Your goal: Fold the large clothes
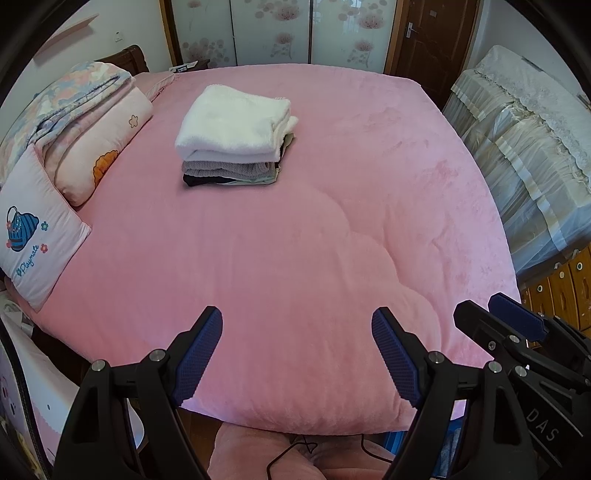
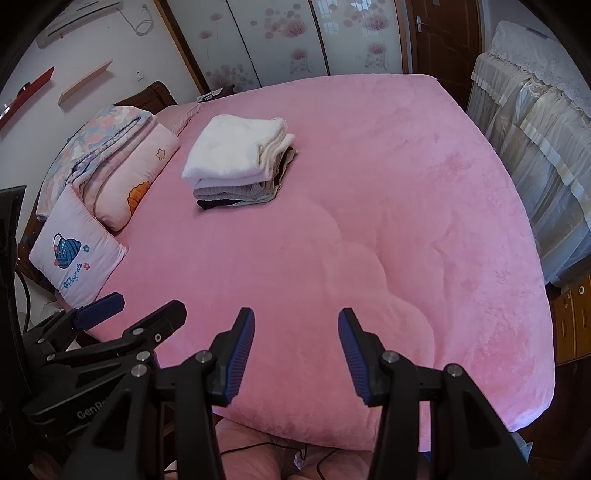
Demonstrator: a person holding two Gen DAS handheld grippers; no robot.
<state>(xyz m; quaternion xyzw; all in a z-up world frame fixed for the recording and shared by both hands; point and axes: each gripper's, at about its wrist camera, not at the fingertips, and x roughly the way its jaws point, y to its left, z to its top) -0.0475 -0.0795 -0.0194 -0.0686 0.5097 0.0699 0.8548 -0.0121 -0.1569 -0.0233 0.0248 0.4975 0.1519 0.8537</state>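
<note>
Pink plush bedding (image 1: pixel 295 229) covers nearly the whole bed, with a floral quilt (image 1: pixel 74 110) and a small embroidered cushion (image 1: pixel 37 243) along its left side, a lace-draped cabinet (image 1: pixel 517 147) at the right and flowered wardrobe doors (image 1: pixel 273 29) behind. On the far half, well apart from both tools, lies the stack of folded clothes (image 1: pixel 236 136), white on top, then grey, then black. Over the near edge hover the left gripper (image 1: pixel 297 325), jaws wide and empty, and the right gripper (image 2: pixel 296 325), jaws narrower but parted, gripping nothing.
</note>
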